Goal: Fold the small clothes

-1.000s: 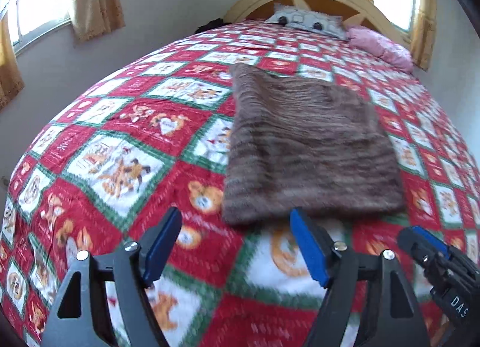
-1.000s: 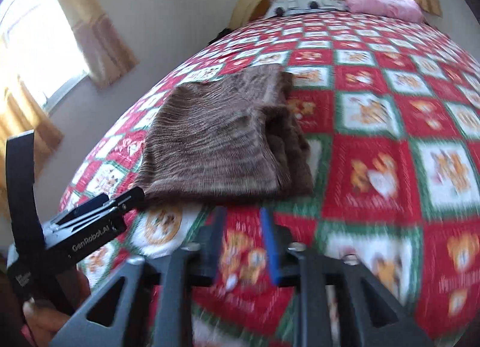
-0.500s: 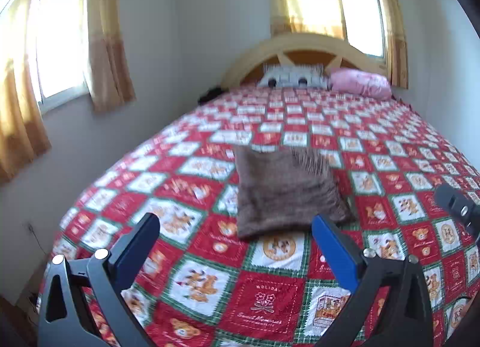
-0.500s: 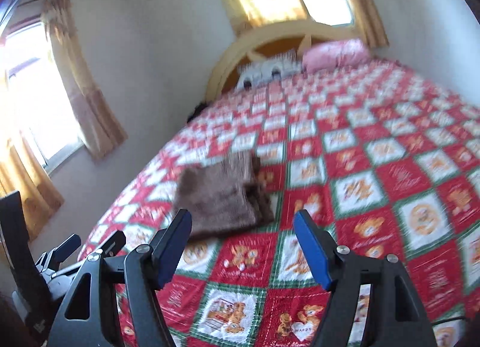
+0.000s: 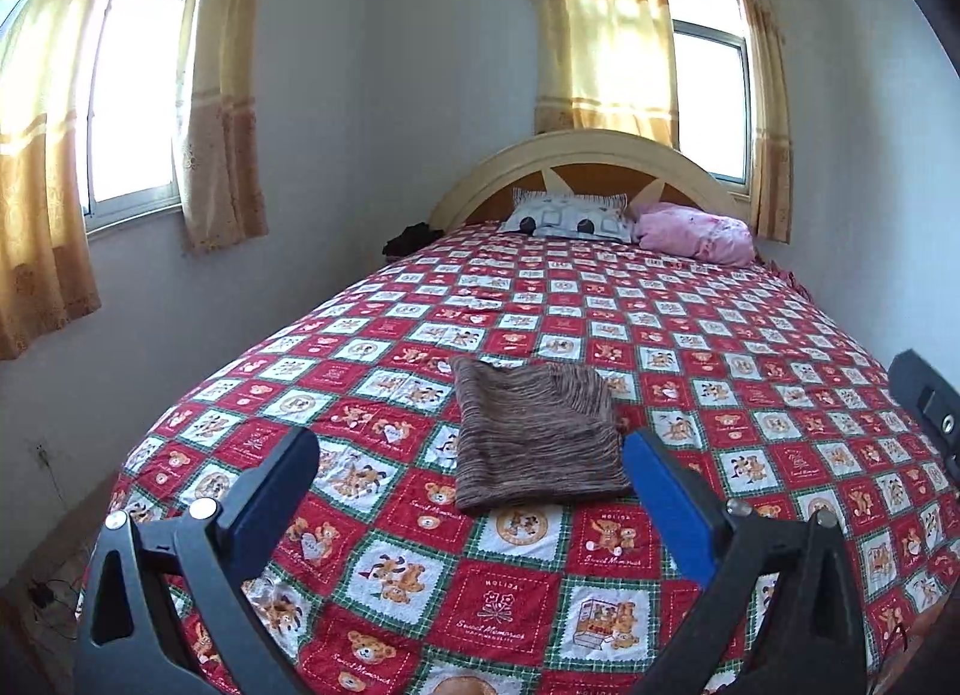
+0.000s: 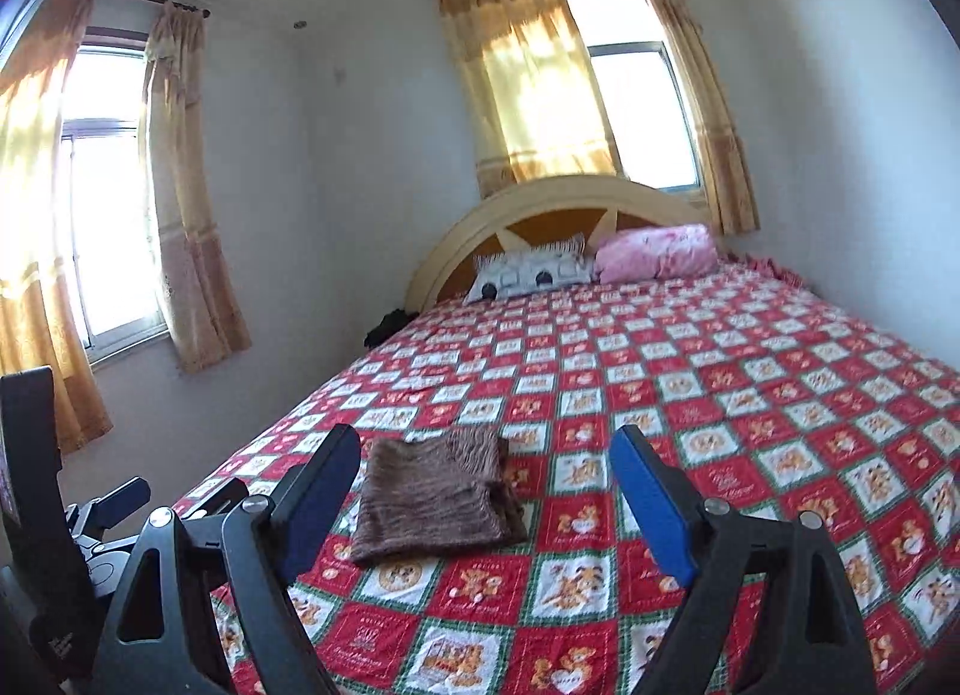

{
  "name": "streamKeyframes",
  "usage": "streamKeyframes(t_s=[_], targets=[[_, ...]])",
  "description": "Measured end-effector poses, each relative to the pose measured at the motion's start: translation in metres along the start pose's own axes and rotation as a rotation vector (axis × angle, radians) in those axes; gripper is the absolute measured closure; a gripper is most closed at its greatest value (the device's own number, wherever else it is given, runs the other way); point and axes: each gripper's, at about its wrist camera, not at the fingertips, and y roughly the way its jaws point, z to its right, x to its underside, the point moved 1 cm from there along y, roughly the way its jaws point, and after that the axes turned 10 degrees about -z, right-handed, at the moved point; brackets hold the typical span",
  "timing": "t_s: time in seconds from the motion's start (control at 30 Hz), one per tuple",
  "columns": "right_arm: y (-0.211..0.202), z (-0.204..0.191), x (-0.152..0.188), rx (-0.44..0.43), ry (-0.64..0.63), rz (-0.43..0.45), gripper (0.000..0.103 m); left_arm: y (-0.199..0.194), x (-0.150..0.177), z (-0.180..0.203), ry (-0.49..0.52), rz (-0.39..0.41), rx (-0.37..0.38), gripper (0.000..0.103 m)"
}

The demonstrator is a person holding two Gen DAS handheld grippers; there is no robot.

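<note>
A brown knitted garment (image 5: 534, 440) lies folded into a neat rectangle on the red patchwork bedspread (image 5: 750, 371), near the bed's foot. It also shows in the right wrist view (image 6: 438, 500). My left gripper (image 5: 471, 458) is open and empty, held well back from the garment and above the bed's foot. My right gripper (image 6: 486, 455) is open and empty too, pulled back the same way. The left gripper's body (image 6: 90, 527) shows at the left edge of the right wrist view.
A curved wooden headboard (image 5: 591, 161) stands at the far end with a grey-white pillow (image 5: 567, 215) and a pink pillow (image 5: 696, 230). Walls with curtained windows (image 5: 126, 89) close in on the left and behind. A dark bundle (image 5: 408, 239) sits beside the bed's far left corner.
Both grippers have pulled back and up from the garment, which now looks small and far. The right gripper, nearly shut a second ago, has opened wide. The garment stays folded on the bed.
</note>
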Motion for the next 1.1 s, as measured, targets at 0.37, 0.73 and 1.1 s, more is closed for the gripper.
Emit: streamKeyframes(t_s=[0.37,0.73,1.1], targets=[[0.003,0.004,0.009,0.036,-0.003,0.006,0.016,-0.008,0.001,0.013,0.059,0.050,-0.078,0.000],[0.000,0.002,0.012,0.032,-0.008,0.010,0.016,-0.010,0.001,0.018,0.072,0.050,-0.090,0.000],[0.005,0.007,0.015,0.031,0.012,-0.022,0.016,-0.006,0.004,0.019,0.065,0.023,-0.082,0.000]])
